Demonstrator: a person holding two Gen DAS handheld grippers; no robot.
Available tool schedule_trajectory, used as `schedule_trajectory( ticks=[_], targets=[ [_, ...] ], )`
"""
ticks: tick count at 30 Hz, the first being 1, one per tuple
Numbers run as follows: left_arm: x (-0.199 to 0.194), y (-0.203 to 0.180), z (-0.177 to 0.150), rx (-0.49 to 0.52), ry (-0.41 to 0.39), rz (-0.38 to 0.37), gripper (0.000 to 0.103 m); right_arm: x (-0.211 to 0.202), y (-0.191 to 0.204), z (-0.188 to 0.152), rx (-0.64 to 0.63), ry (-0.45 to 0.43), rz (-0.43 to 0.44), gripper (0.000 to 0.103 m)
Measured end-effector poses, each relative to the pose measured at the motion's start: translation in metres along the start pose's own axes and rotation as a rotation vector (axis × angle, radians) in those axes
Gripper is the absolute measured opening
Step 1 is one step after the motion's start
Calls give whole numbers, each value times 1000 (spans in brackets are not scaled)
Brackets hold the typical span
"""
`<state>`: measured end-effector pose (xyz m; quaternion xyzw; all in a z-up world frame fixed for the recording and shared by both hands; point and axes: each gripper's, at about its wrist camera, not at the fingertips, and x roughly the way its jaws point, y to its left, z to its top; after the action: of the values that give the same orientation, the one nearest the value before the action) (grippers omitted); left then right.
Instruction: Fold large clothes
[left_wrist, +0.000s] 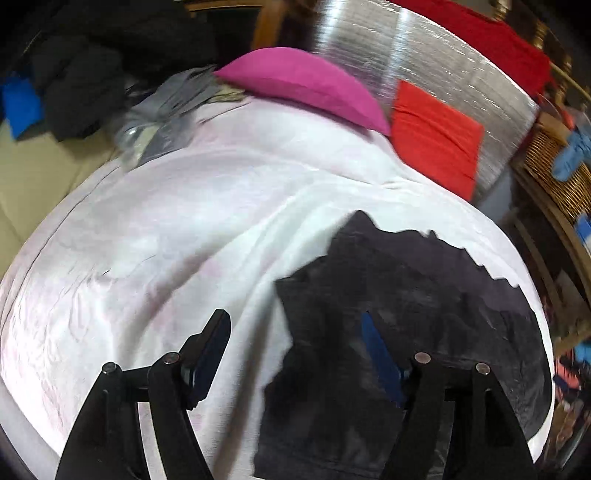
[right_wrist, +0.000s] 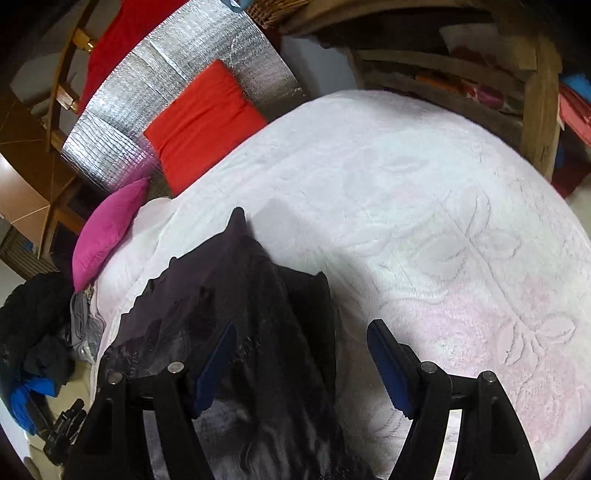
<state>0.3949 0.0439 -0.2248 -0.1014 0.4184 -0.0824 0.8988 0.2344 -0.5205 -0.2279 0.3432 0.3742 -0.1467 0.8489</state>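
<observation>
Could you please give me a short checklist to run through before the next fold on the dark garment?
1. Dark garment lies on the white blanket, not hanging off: ok.
2. Left tool open and holding nothing: ok.
3. Right tool open and holding nothing: ok.
4. Garment spread flat: not ok, it looks bunched and creased in the right wrist view.
5. Room on the blanket to fold toward: ok, bare blanket beside the garment; the pink pillow and the red cushion lie at the far end, apart from it.
6. Which edge or corner to grasp: cannot tell, the picture is blurred.
</observation>
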Motion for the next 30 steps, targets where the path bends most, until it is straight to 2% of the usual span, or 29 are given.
schedule_trajectory(
  ticks=[3, 7, 10, 15, 20, 22, 23, 26, 30],
  targets=[
    [1, -12, -6, 48, -6, 45, 74, -1, -1, -6, -5, 15, 3, 77],
    [-4, -38, -14, 145, -46, 123, 77, -4, 16, -12, -71, -9, 10, 77],
    [-5, -44, -16, 180, -60, 142, 78, -8, 31, -17, -138, -60, -13, 77],
    [-5, -49, -18, 223, -83, 191, 78, -18, 60, -27, -282, -145, 12, 72],
    [-8, -53, -18, 240, -105, 213, 78, 11, 75, -37, -333, -47, -23, 71],
    [-7, -54, -19, 255, -109, 224, 78, 38, 73, -40, -331, 73, -68, 71],
    [-6, -54, -19, 261, -109, 230, 78, 45, 72, -42, -331, 94, -83, 71],
    [-6, -56, -21, 275, -112, 239, 78, 42, 77, -41, -354, 72, -90, 72],
    [-6, -56, -22, 296, -122, 261, 78, 26, 68, -33, -288, 45, -11, 72]
  ],
)
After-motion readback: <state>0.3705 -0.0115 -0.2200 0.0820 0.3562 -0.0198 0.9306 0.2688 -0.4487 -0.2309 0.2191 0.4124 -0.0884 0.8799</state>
